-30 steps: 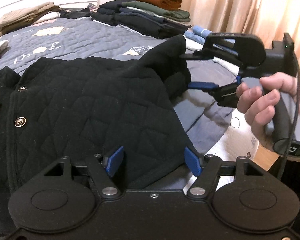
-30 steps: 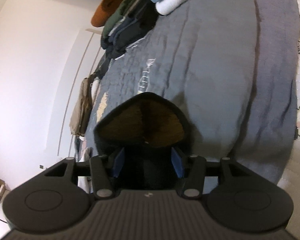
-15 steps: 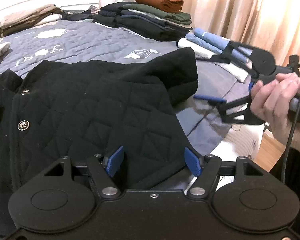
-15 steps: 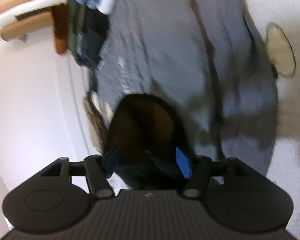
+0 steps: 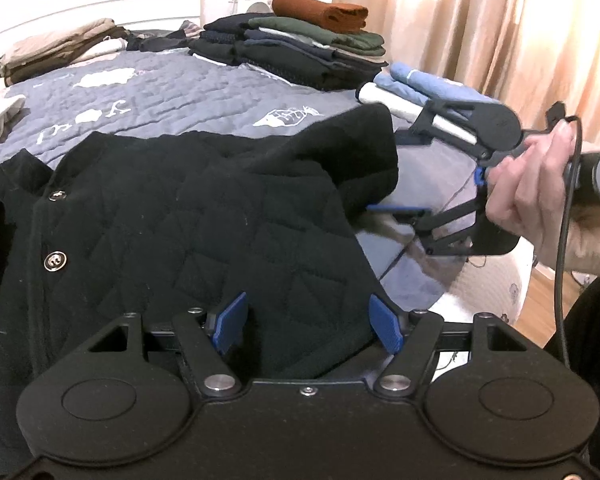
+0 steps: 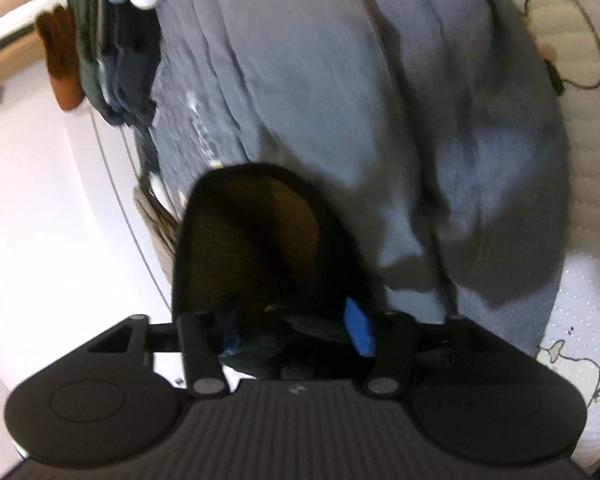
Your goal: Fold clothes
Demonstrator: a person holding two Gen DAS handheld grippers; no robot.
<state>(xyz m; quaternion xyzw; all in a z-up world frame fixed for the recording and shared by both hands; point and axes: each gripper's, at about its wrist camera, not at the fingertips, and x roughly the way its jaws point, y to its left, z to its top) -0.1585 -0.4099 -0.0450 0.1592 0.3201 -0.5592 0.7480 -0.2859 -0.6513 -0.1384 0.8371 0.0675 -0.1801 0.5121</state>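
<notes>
A black quilted jacket (image 5: 188, 224) with metal snap buttons lies spread on the grey quilted bed (image 5: 160, 92). My left gripper (image 5: 306, 326) is open, its blue pads on either side of the jacket's near hem. My right gripper (image 5: 404, 176) is open at the jacket's right sleeve cuff (image 5: 364, 152), which lies between its fingers. In the right wrist view the cuff's brown lining (image 6: 256, 236) fills the gap between the open blue pads of that gripper (image 6: 296, 326).
A stack of folded dark clothes (image 5: 296, 52) with a rust-brown item on top sits at the far side of the bed. Folded blue and white items (image 5: 416, 88) lie to its right. Beige clothes (image 5: 56, 48) lie far left. Curtains hang at the right.
My right gripper has swung lower and to the right, and its jaws have opened around the sleeve cuff. The raised sleeve has dropped onto the bed. The left gripper has held still.
</notes>
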